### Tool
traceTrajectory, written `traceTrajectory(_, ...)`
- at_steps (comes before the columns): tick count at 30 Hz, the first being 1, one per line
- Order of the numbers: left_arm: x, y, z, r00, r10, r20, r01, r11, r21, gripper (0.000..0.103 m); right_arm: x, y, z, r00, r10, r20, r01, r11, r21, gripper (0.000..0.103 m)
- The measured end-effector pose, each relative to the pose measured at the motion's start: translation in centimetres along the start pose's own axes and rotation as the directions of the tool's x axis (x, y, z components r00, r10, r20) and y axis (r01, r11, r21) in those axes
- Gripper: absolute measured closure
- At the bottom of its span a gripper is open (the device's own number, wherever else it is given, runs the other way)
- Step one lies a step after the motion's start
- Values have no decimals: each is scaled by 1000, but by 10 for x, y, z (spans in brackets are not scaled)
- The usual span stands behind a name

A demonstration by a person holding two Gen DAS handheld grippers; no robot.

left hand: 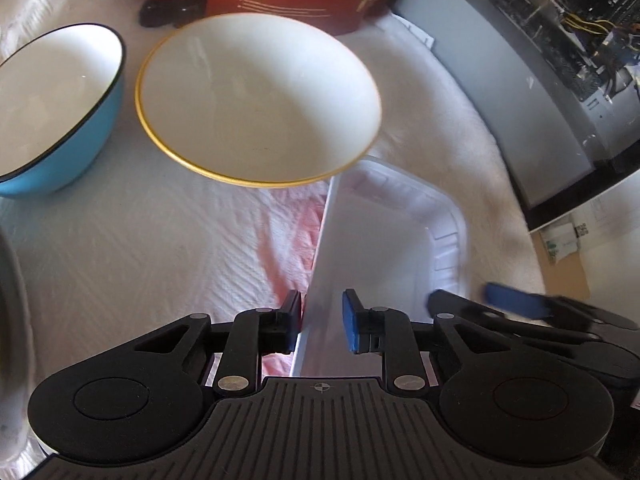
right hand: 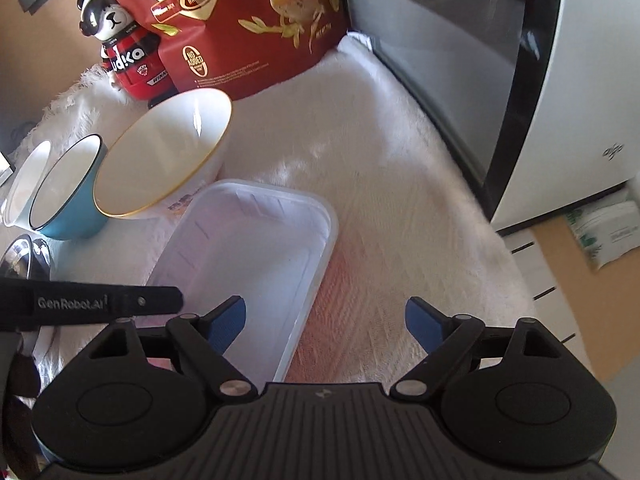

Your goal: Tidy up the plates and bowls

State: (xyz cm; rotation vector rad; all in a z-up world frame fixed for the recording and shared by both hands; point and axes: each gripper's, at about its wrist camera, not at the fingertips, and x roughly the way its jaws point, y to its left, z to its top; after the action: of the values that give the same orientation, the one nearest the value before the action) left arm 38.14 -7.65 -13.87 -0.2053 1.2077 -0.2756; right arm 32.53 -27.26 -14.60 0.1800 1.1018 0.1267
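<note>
A white rectangular plastic tray point(right hand: 248, 264) lies on the white cloth. In the left wrist view its left rim point(left hand: 320, 264) runs between the fingers of my left gripper point(left hand: 322, 326), which stands partly open around the rim with a gap at the right pad. A white bowl with a gold rim point(left hand: 256, 96) leans tilted just beyond the tray; it also shows in the right wrist view point(right hand: 160, 160). A blue bowl point(left hand: 56, 112) sits to its left, also in the right wrist view point(right hand: 66, 196). My right gripper point(right hand: 326, 326) is open and empty over the tray's right edge.
A dark red snack bag point(right hand: 240, 20) and a bear figurine point(right hand: 128, 56) stand at the back. A black-framed white appliance point(right hand: 500, 80) walls the right side. A metal lid point(right hand: 24, 256) lies at the left. A further pale bowl point(right hand: 24, 184) sits behind the blue one.
</note>
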Motion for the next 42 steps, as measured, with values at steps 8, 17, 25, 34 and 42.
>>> traceTrajectory(8,6,-18,-2,995,-91,-41,91,996,-15,83,-6,-7,5,999,38,-2,-38,999,4,62)
traceTrajectory(17,30,-40,-4,981,-181,-63,178,983,-56,83,-14,-42,18,997,-47,63,49,998,-36,62)
traceTrajectory(25,38,-45,-2,974,-214,-80,208,976,-70,82,-4,-45,22,992,-97,76,104,991,-88,62)
traceTrajectory(34,9,-23,-4,985,-169,-40,166,983,-78,82,-15,-49,20,978,-162,127,181,973,-146,42)
traceTrajectory(42,-39,17,-3,986,-143,82,156,971,-179,82,-49,-29,24,970,-94,225,142,968,-209,31)
